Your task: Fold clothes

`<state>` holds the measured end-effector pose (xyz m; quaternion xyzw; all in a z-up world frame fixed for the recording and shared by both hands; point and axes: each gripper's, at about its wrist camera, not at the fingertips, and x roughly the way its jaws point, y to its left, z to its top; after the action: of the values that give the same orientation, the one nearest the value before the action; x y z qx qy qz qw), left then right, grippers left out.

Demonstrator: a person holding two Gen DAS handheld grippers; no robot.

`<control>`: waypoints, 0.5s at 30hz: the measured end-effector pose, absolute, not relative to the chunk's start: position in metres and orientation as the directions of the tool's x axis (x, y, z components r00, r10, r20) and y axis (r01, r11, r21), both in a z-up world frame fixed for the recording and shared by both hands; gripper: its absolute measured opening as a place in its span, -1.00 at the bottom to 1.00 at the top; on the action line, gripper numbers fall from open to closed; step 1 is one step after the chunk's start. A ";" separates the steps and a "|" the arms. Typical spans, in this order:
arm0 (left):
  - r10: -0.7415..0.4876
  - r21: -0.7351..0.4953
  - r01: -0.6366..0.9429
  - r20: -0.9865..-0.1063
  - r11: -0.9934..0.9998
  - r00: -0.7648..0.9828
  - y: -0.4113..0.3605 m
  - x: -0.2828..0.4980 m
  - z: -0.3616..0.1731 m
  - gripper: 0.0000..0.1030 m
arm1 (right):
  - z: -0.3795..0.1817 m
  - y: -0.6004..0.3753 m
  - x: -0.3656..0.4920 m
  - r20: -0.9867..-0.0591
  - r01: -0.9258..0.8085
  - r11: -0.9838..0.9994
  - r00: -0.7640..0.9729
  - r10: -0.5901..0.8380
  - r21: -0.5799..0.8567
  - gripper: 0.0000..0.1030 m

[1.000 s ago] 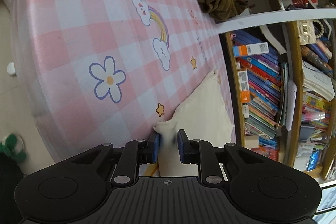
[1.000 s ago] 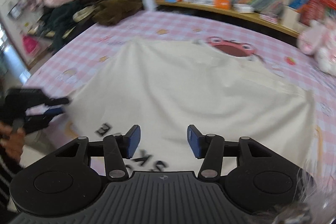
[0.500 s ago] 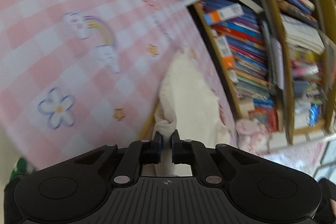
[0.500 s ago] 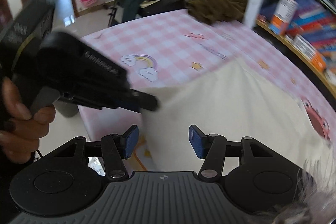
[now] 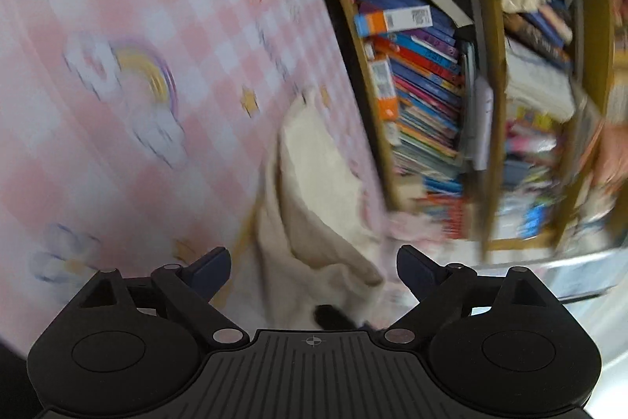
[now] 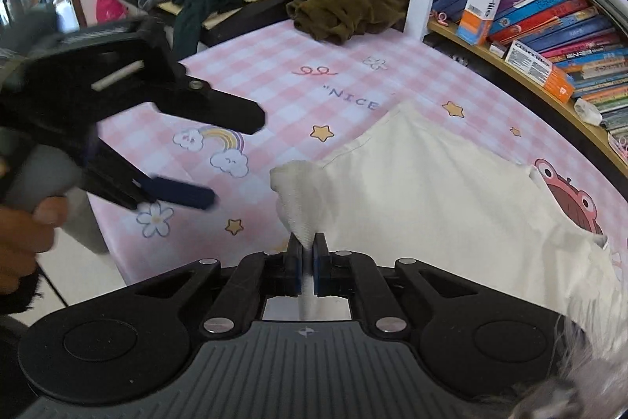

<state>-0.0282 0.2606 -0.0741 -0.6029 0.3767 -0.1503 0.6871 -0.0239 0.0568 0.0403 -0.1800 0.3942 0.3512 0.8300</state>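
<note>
We see the right gripper [image 6: 307,258] clamped on a bunched corner of the cream shirt [image 6: 431,191]; the left gripper [image 6: 219,160] has just opened wide, empty.

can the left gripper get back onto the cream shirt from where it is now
Probably yes. The left gripper hangs open just beside the cream shirt, with only bare pink tablecloth between them. The bunched corner itself is already pinched in the right gripper.

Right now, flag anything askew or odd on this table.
The cream shirt lies unevenly: one corner is bunched into a twisted peak, pinched in the right gripper. The left gripper, jaws just opened, hovers empty beside it. Nothing looks spilled or damaged.
</note>
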 end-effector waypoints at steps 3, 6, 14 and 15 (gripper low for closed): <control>-0.719 -0.939 -0.317 -0.314 0.136 0.620 0.247 -0.007 -0.097 0.85 | 0.044 0.060 -0.029 -0.777 -0.732 0.681 0.442 0.447 -0.025 -0.91; -0.754 -0.934 -0.334 -0.309 0.126 0.579 0.233 0.006 -0.103 0.85 | 0.044 0.063 -0.030 -0.779 -0.730 0.684 0.442 0.444 -0.024 -0.91; -0.771 -0.932 -0.322 -0.328 0.168 0.546 0.229 0.017 -0.108 0.80 | 0.050 0.046 -0.026 -0.793 -0.681 0.727 0.395 0.464 0.086 -0.07; -0.777 -0.931 -0.318 -0.332 0.179 0.535 0.228 0.019 -0.107 0.80 | 0.052 0.039 -0.025 -0.787 -0.662 0.742 0.401 0.468 0.104 -0.07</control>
<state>0.0185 0.2277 -0.1075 -0.6139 0.4458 -0.1834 0.6251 -0.0251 0.0390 0.0524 -0.1131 0.4281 0.3406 0.8294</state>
